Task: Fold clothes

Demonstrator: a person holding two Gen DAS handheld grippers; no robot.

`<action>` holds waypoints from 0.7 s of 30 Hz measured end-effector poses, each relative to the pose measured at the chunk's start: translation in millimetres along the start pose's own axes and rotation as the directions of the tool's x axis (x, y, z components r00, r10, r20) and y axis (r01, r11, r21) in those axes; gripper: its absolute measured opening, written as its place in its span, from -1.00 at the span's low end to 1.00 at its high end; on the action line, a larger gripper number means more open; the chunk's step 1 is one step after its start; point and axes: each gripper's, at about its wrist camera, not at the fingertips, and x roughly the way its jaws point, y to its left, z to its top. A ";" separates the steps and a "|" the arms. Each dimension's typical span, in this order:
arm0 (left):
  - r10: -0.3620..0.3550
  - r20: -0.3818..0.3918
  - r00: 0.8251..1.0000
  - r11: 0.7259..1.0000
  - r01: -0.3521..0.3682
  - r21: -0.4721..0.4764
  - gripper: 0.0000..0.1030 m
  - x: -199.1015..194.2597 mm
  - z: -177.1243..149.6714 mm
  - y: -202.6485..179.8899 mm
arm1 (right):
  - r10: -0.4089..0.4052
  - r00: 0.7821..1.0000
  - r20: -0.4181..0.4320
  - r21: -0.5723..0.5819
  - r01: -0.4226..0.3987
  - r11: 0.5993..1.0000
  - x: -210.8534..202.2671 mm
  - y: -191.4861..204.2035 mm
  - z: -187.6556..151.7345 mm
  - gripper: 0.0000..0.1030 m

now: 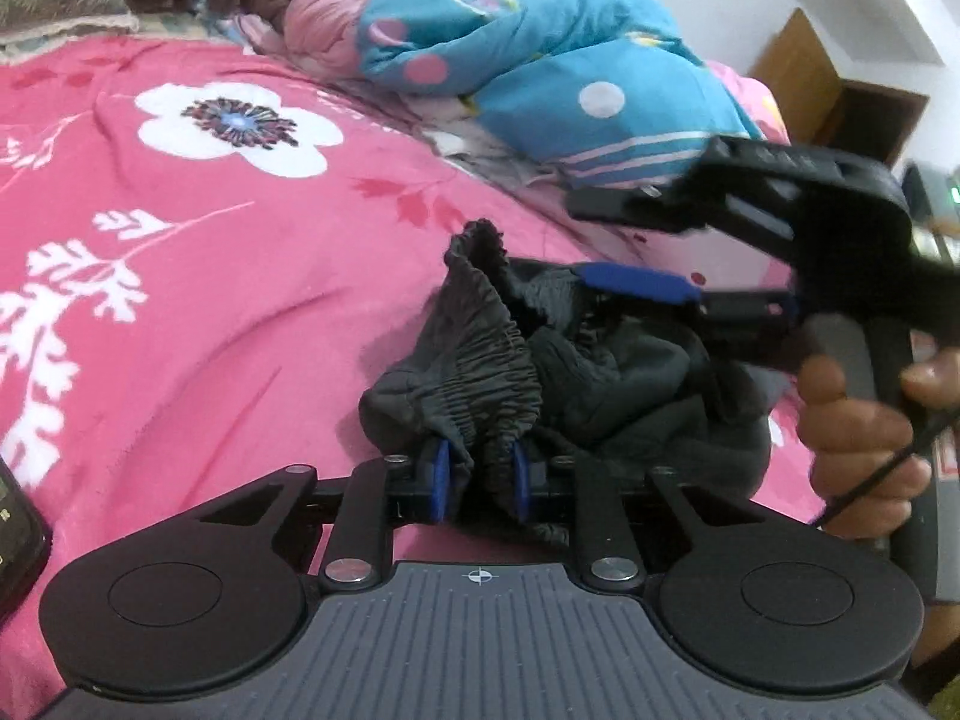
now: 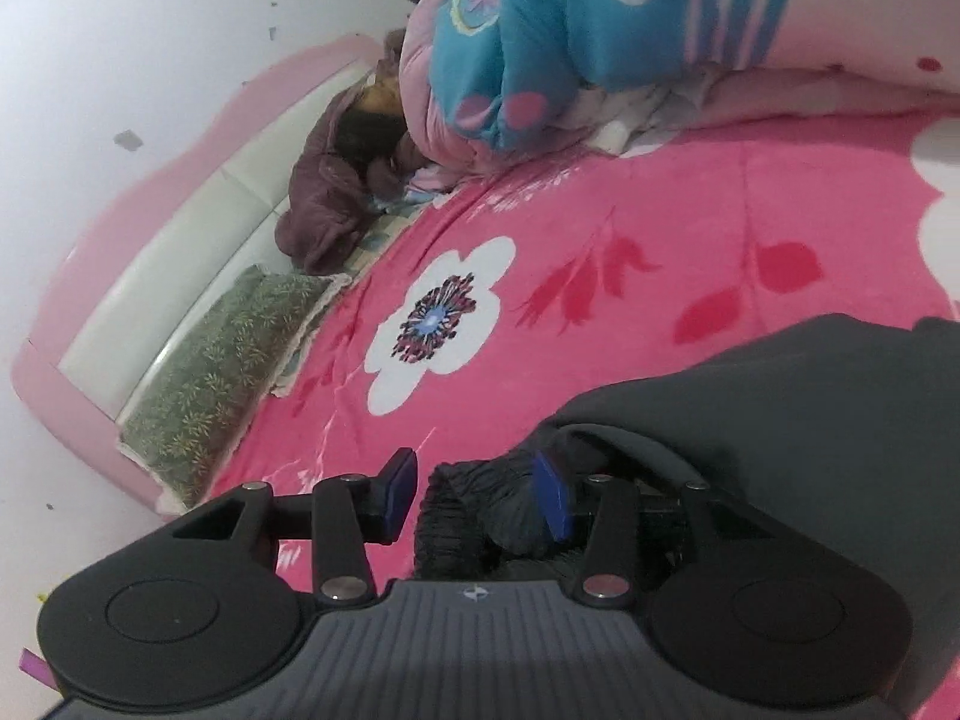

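Pink bed frame [image 2: 42, 384], white wall [image 2: 150, 30], wooden door [image 1: 798, 69]

No readable text, label or number anywhere (only a crosshair mark on each gripper housing).

Two grippers show: the left gripper [image 1: 480, 480] and the right gripper [image 2: 474, 495]. There is one dark grey garment [image 1: 480, 360], one pink flowered blanket [image 1: 210, 276], one blue and pink quilt [image 1: 540, 60], one green patterned pillow [image 2: 222, 372] and one maroon garment [image 2: 324, 210]. One hand [image 1: 864, 432] and one phone [image 1: 15, 534] at the edge are visible.
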 end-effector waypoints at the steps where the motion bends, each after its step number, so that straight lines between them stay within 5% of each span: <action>1: -0.004 0.002 1.000 1.000 0.004 0.003 -0.60 -1.0 -1.0 -0.9 | 0.016 1.000 0.018 0.011 -0.016 1.000 -7.7 -3.0 -2.4 -0.08; 4: -0.018 0.001 1.000 1.000 0.018 0.003 -0.53 -4.2 -3.3 -2.5 | 0.078 0.990 0.115 0.006 -0.079 0.997 -43.6 -7.5 -12.1 0.19; 8: -0.049 -0.003 0.999 0.999 0.049 -0.020 -0.31 -11.8 -2.7 0.8 | 0.082 0.976 0.203 0.015 -0.087 0.996 -83.3 -17.8 -20.5 0.24; 13: -0.111 0.049 0.993 0.993 0.112 -0.027 0.24 -36.0 -10.3 3.9 | 0.030 0.973 0.231 0.014 -0.034 0.999 -126.2 -26.6 -35.7 0.24; 21: -0.222 0.003 0.975 0.975 0.222 0.014 0.49 -43.2 -31.5 -11.3 | -0.051 0.971 0.235 -0.036 0.061 0.997 -147.5 -31.4 -44.8 0.24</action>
